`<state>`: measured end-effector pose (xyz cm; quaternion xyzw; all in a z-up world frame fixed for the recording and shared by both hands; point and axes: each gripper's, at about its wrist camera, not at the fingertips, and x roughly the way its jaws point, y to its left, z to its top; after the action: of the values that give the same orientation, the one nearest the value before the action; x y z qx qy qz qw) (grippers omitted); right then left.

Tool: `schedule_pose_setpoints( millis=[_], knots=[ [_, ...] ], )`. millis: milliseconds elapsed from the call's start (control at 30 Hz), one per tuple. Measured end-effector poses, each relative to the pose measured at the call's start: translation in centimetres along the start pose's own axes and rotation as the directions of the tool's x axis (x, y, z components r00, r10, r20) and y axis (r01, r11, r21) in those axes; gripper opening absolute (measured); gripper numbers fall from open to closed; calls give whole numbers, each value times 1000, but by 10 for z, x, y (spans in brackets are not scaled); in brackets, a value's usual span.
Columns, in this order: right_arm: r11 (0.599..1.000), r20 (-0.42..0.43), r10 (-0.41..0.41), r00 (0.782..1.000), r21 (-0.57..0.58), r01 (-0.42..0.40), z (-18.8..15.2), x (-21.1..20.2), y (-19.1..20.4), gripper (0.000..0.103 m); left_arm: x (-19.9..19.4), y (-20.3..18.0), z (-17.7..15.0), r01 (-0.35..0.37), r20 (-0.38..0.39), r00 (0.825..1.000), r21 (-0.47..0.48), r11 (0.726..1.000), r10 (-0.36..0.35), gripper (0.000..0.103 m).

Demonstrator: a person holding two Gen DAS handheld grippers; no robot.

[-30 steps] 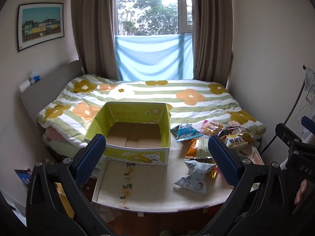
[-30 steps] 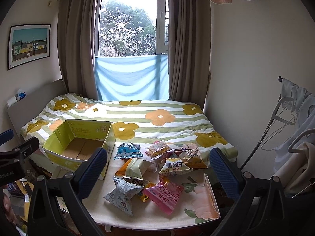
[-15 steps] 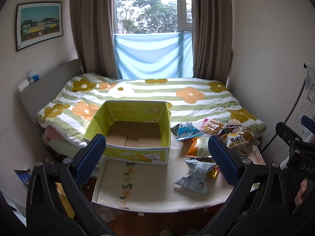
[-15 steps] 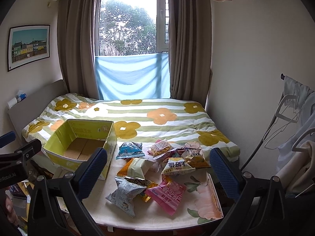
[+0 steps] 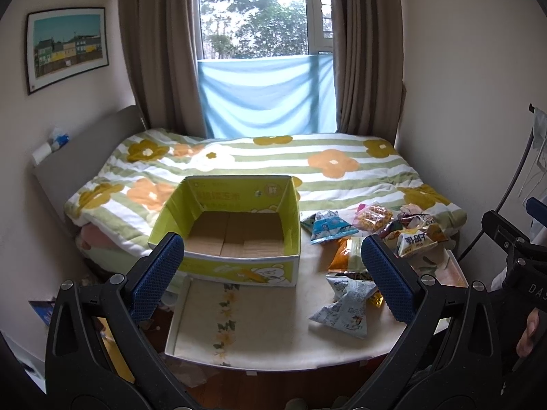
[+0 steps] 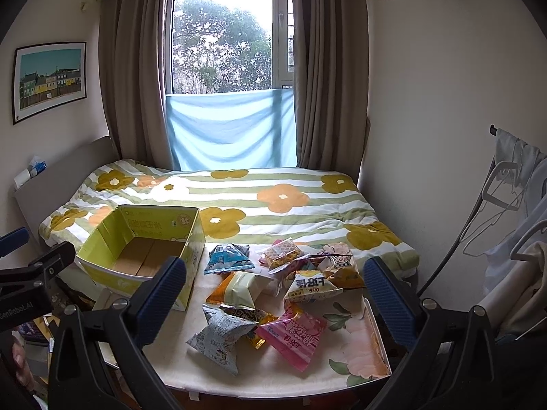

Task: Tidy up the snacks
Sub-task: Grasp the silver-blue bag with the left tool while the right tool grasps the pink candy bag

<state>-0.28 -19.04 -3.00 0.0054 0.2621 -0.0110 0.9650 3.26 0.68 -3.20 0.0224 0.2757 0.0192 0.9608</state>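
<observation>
An open yellow-green cardboard box (image 5: 236, 270) stands empty on the left of a small table (image 5: 266, 328); it also shows in the right wrist view (image 6: 112, 275). Several snack bags lie in a loose pile to its right: a grey-white bag (image 6: 218, 338), a pink bag (image 6: 294, 336), a blue bag (image 6: 227, 256) and a white bag with orange print (image 6: 309, 285). My left gripper (image 5: 271, 276) is open and empty, held back above the table's front edge. My right gripper (image 6: 273, 294) is open and empty, above the front of the pile.
A bed with a flowered striped cover (image 6: 273, 205) lies right behind the table. A clothes rack with hangers (image 6: 506, 205) stands at the right. The other gripper's body shows at the left edge of the right wrist view (image 6: 30, 280).
Both grippers have edged slightly forward toward the table. Nothing was taken hold of and the snacks have not moved.
</observation>
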Motion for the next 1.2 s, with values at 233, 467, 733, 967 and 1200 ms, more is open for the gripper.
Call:
schedule_pose_setpoints(
  millis=[233,467,733,967,1200],
  knots=[
    [999,-64,-15,998,28,17,-4,15,-5,103,26,-1,-4,11,-70,998,38,999,-9,103],
    [994,-188,-61,980,75,77,-27,48,-17,103,83,-11,-26,132,-238,965,91,987,-107,103],
    [976,-354,-4,935,204,82,-68,100,-53,103,149,-57,-73,295,-426,876,103,950,-226,103],
    [930,-482,134,866,363,58,-109,173,-88,103,204,-94,-103,305,-543,813,92,948,-209,103],
    [855,-542,282,792,517,50,-136,231,-107,103,247,-119,-122,303,-627,758,92,949,-181,103]
  ],
)
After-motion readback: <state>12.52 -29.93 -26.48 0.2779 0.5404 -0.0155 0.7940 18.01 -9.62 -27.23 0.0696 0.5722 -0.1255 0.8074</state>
